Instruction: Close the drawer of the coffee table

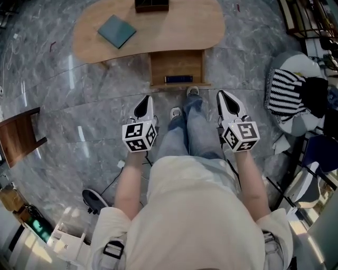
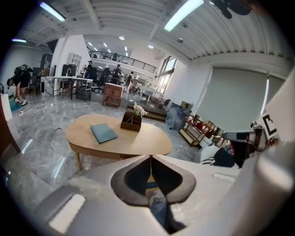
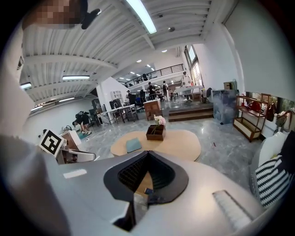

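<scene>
Grey marble floor, oval coffee table [image 1: 174, 29] w/ drawer [image 1: 176, 67] pulled out toward the person. Left gripper [image 1: 143, 108] & right gripper [image 1: 227, 104] both closed, empty, short of drawer.

A teal book [image 1: 116, 30] is lying near a dark wooden box [image 1: 151, 5], while a striped cushion [image 1: 285, 92] is sitting well apart.

We are looking steeply down from the head over our own torso [image 1: 195, 211] and legs [image 1: 187, 132], with the table [image 1: 158, 31] lying ahead near the frame's top. Each gripper camera is sitting close behind its own jaws, facing forward across the room toward that table. All three views are sharing the tabletop, its teal book [image 1: 116, 31] and the drawer [image 1: 177, 67].
</scene>
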